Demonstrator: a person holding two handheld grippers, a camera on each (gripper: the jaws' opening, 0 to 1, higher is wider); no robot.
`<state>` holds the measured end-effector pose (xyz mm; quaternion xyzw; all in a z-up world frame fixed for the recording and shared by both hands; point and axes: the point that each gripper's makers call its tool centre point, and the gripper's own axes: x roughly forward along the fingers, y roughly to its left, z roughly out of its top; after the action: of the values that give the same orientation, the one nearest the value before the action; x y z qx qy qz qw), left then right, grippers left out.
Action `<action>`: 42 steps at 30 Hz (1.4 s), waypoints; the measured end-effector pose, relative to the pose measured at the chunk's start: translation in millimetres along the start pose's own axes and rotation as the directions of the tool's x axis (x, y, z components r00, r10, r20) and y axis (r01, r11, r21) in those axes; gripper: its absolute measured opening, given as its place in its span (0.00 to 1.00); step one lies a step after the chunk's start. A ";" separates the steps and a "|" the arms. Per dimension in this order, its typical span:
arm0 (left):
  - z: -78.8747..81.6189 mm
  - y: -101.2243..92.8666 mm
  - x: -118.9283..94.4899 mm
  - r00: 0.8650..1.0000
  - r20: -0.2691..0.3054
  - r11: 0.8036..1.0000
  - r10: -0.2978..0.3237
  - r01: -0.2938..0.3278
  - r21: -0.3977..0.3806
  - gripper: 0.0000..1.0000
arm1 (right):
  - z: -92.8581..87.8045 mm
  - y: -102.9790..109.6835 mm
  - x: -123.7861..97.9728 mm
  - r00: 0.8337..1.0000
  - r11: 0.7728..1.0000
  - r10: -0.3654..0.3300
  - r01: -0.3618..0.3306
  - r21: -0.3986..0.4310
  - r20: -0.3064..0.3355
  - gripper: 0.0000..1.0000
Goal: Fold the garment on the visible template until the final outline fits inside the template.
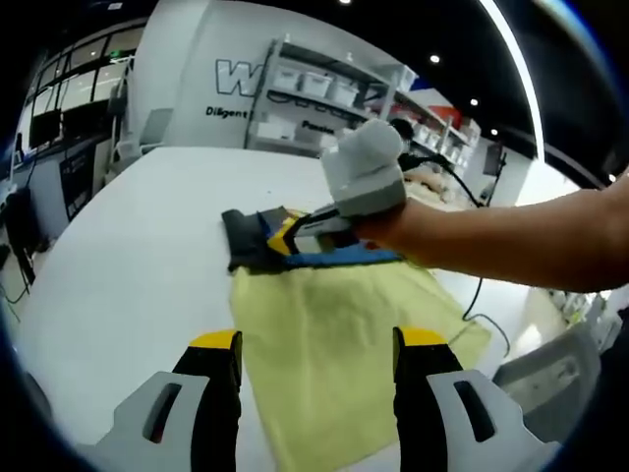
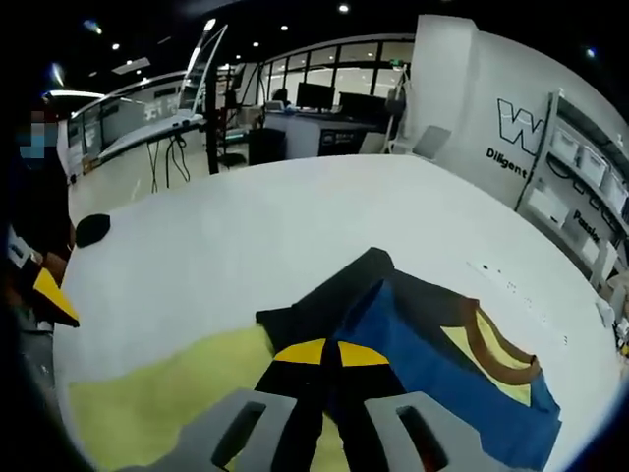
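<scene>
Garment [image 2: 432, 364], dark with blue, yellow and brown parts, lies bunched on the white table [image 2: 295, 226], at the far edge of the pale yellow template [image 1: 334, 344] as the left tool sees it, partly overlapping that edge. The right tool [image 2: 329, 359] has its 2 yellow-tipped jaws closed together on a dark fold of the garment just beside the template. The left tool [image 1: 316, 344] hovers over the template's near part with jaws parted and nothing between them. Judging from this, folding is under way but unfinished: the garment is crumpled, mostly off the template, and must yet be folded flat inside its outline.
</scene>
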<state>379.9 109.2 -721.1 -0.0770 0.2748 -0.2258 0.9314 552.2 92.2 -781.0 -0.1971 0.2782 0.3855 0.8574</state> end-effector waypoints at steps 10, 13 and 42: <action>-1.1 0.2 0.8 1.000 -0.005 1.000 0.000 0.000 -0.002 0.57 | -5.0 11.9 9.2 0.999 0.999 0.041 -0.041 0.027 -0.001 0.00; -0.9 0.8 0.9 1.000 -0.006 1.000 0.001 -0.001 -0.002 0.57 | -3.8 14.4 9.2 0.999 0.998 0.051 -0.051 0.032 0.006 0.01; -3.8 0.1 3.1 1.000 -0.022 1.000 -0.001 0.001 0.012 0.56 | -23.7 28.7 6.1 0.992 0.992 0.123 -0.122 0.019 -0.041 0.00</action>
<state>380.3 107.7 -725.7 -0.0691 0.2838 -0.2288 0.9286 525.8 100.5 -806.5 -0.1806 0.3111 0.4307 0.8277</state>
